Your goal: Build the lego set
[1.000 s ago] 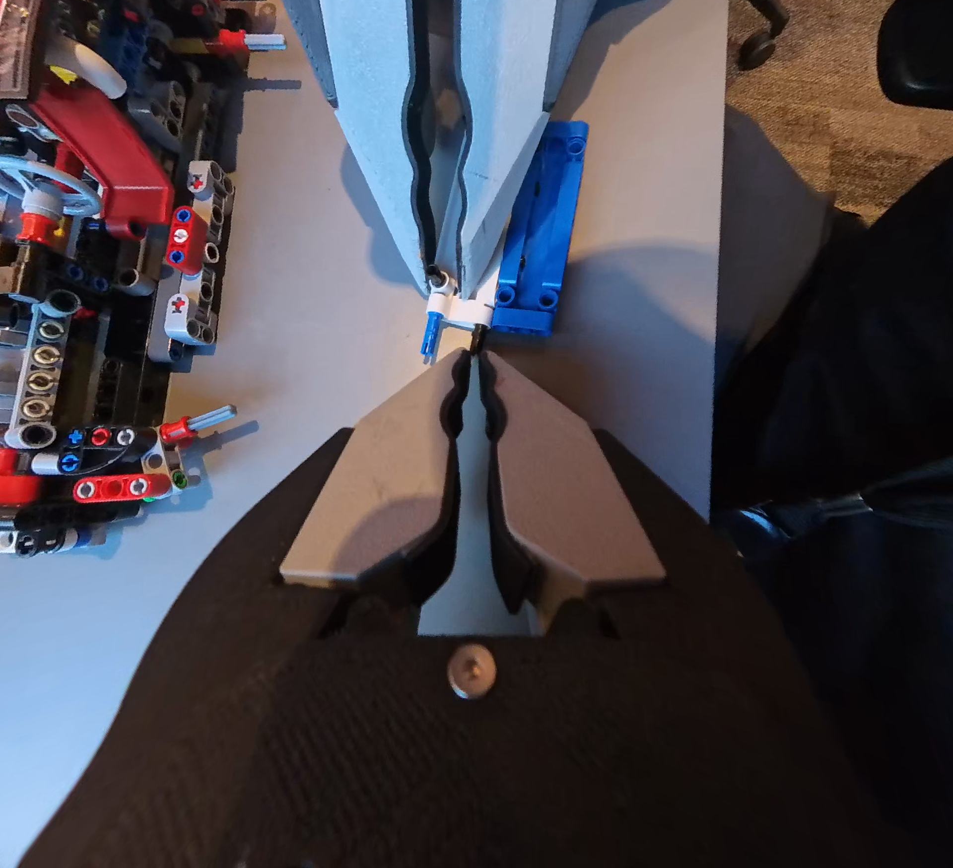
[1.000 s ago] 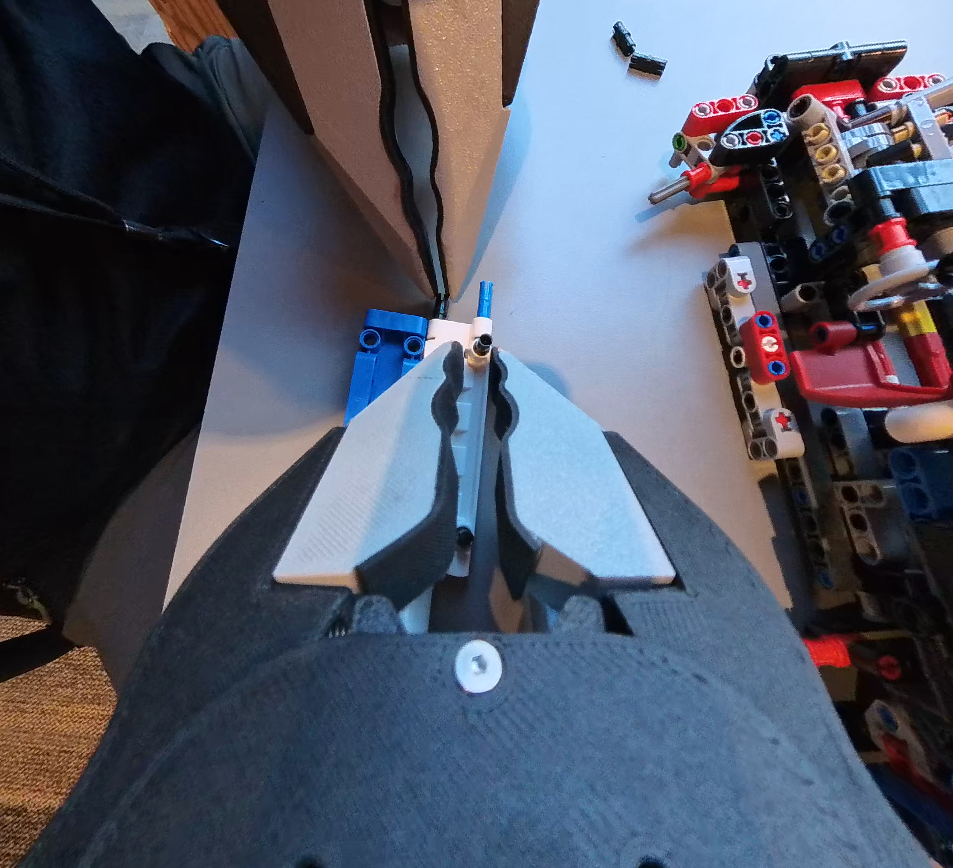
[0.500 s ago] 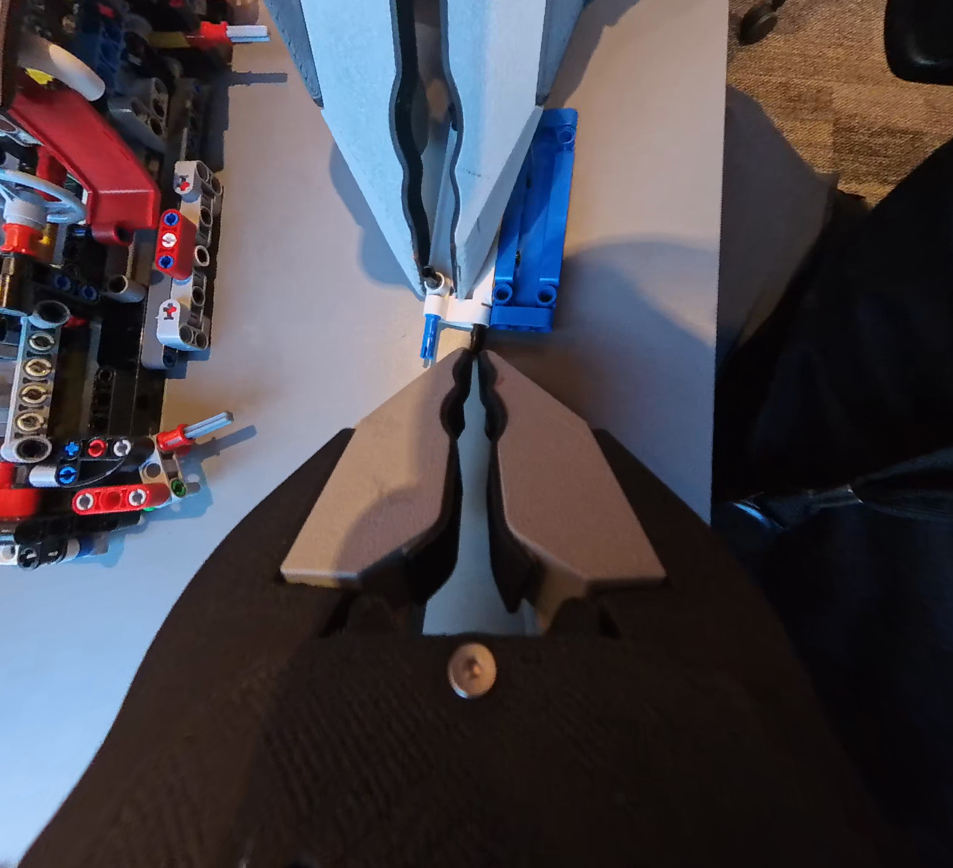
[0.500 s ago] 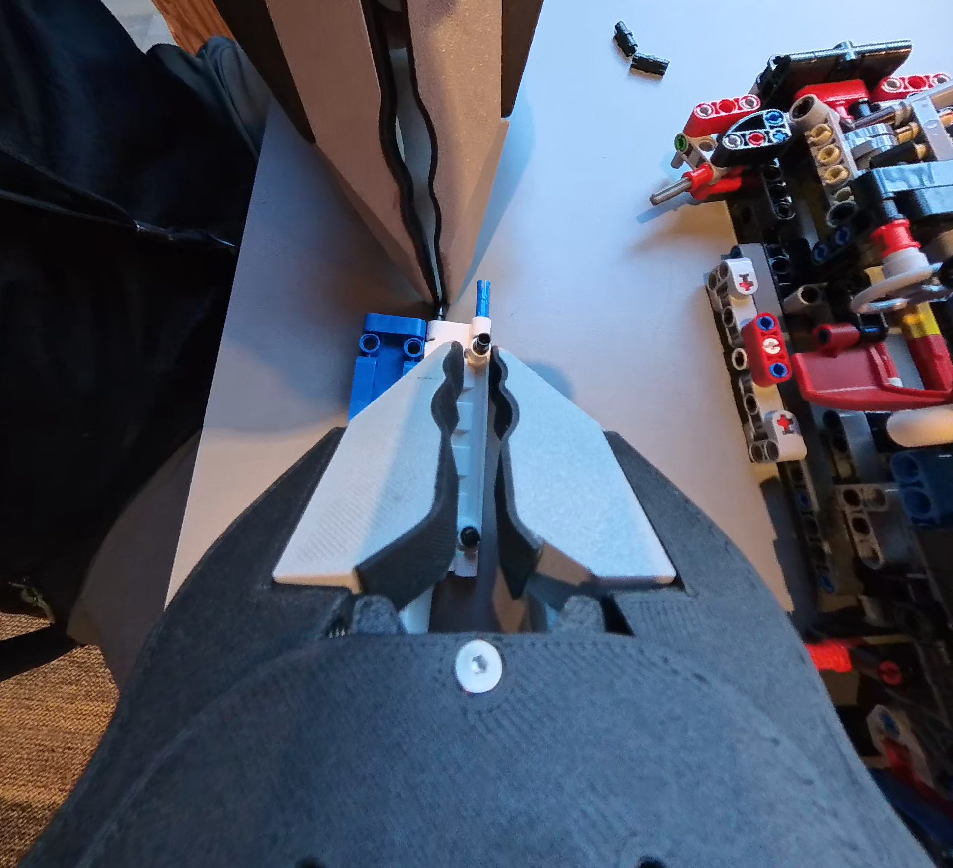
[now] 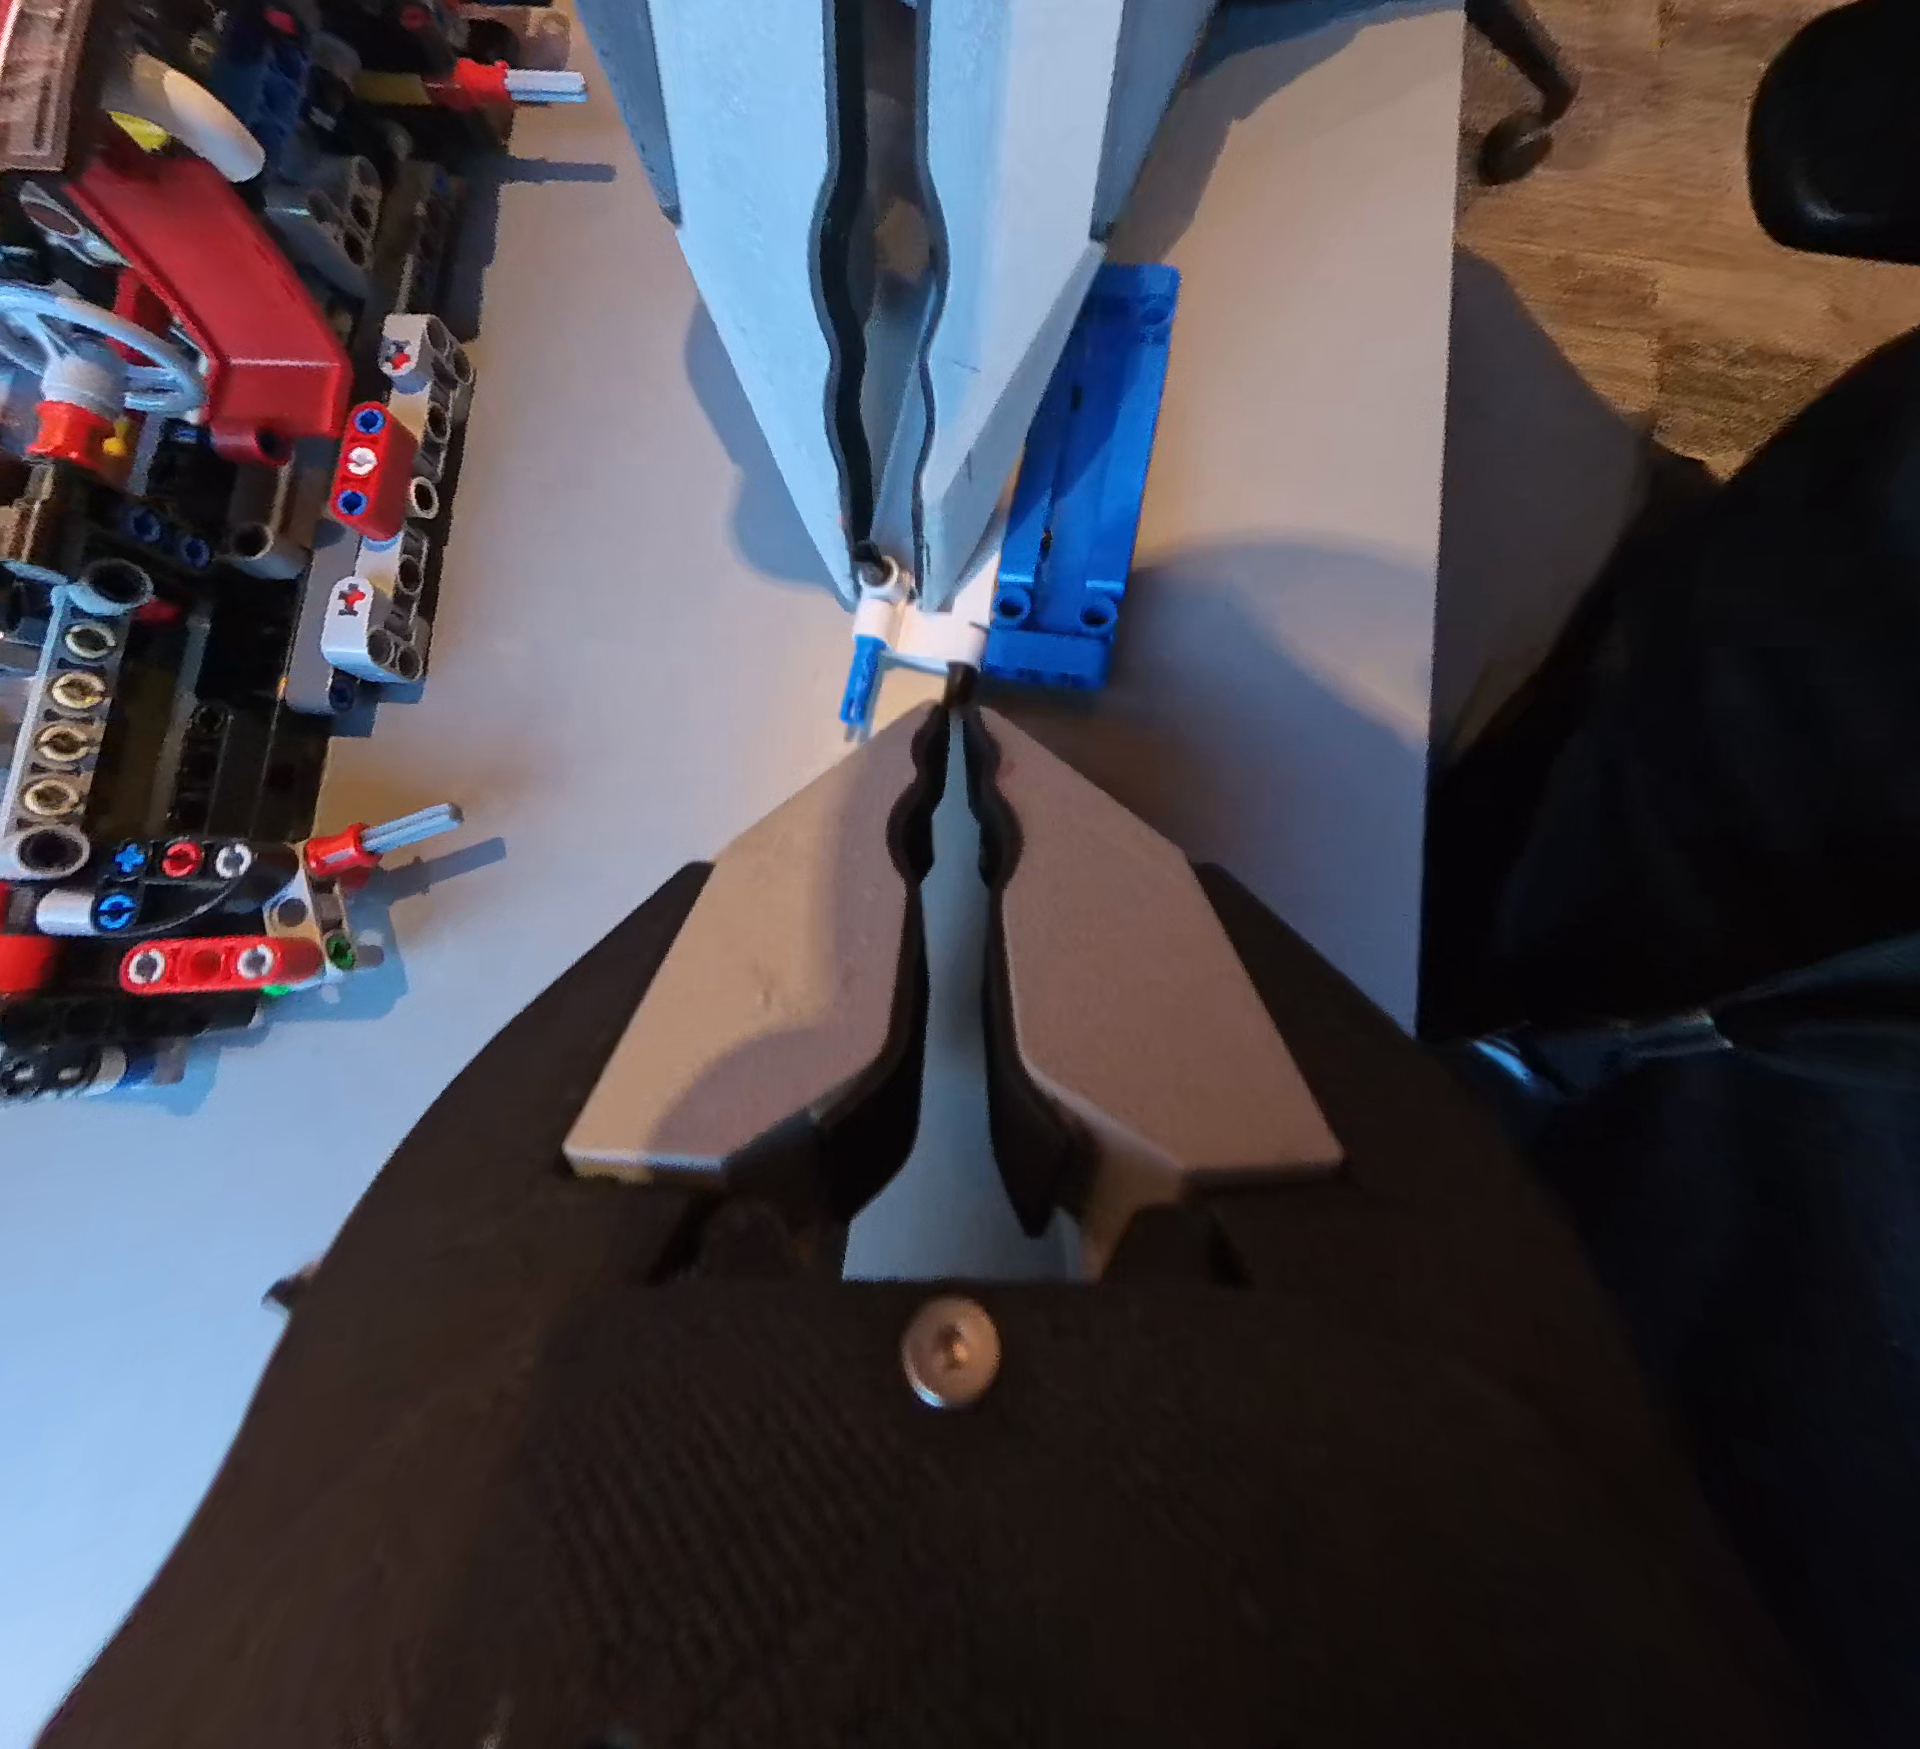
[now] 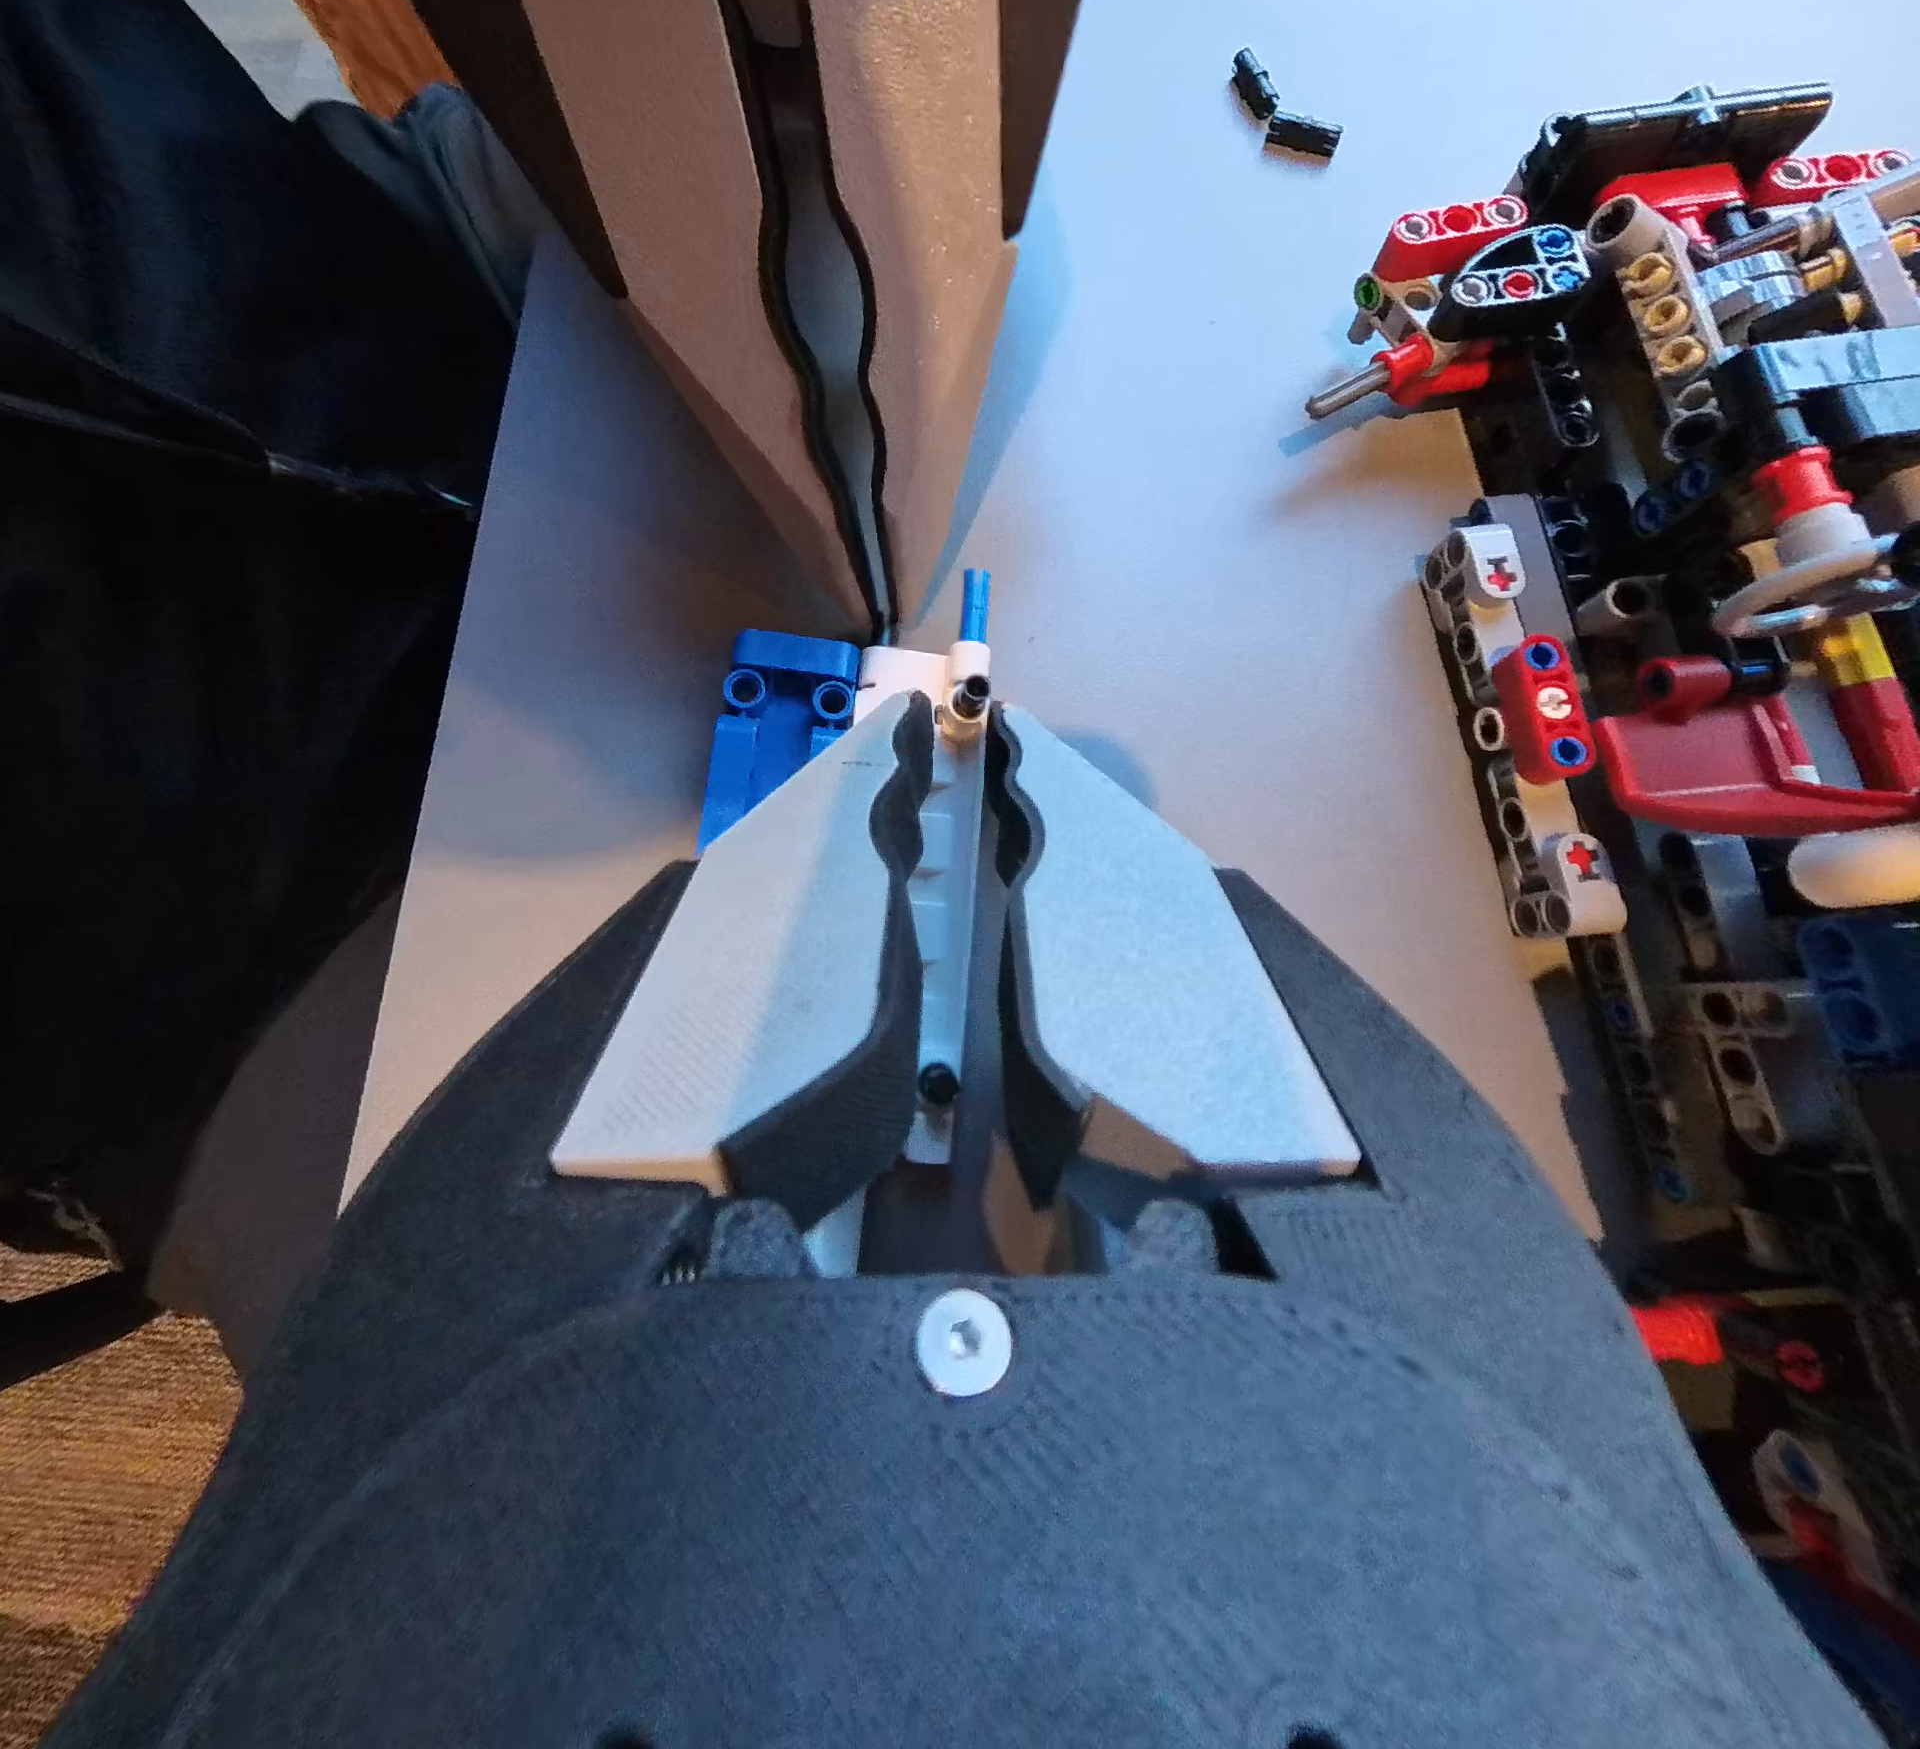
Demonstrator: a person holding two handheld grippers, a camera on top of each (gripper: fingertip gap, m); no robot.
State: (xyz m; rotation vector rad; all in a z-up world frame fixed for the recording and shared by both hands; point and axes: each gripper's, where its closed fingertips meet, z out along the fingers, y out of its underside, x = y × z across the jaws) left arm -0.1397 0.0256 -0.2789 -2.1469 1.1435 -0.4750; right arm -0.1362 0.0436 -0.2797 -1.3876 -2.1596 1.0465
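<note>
My right gripper (image 6: 951, 712) is shut on a long white beam (image 6: 940, 878) that lies between its pale fingers. The beam's far end carries a blue pin (image 6: 975, 608) and a black pin (image 6: 971, 697). A blue panel (image 6: 779, 691) lies on the table right beside it. My left gripper (image 5: 951, 712) is shut on a small black pin (image 5: 956, 686) and holds it against the white beam's end (image 5: 920, 629). The two grippers (image 5: 899, 577) meet tip to tip near the table edge. The blue panel (image 5: 1081, 494) and blue pin (image 5: 862, 681) also show there.
A large part-built lego car (image 6: 1714, 556) stands on the white table (image 6: 1143, 349), close beside the work spot; it also shows in the left wrist view (image 5: 156, 556). Two loose black pins (image 6: 1278, 110) lie farther back. The table edge (image 5: 1439, 556) and a person's dark clothing are close by. Only a small space, under 4 cm, lies between the two pairs of fingers.
Almost nothing. Both grippers stay tip to tip at the white beam's end, with only a slight sway of the views.
</note>
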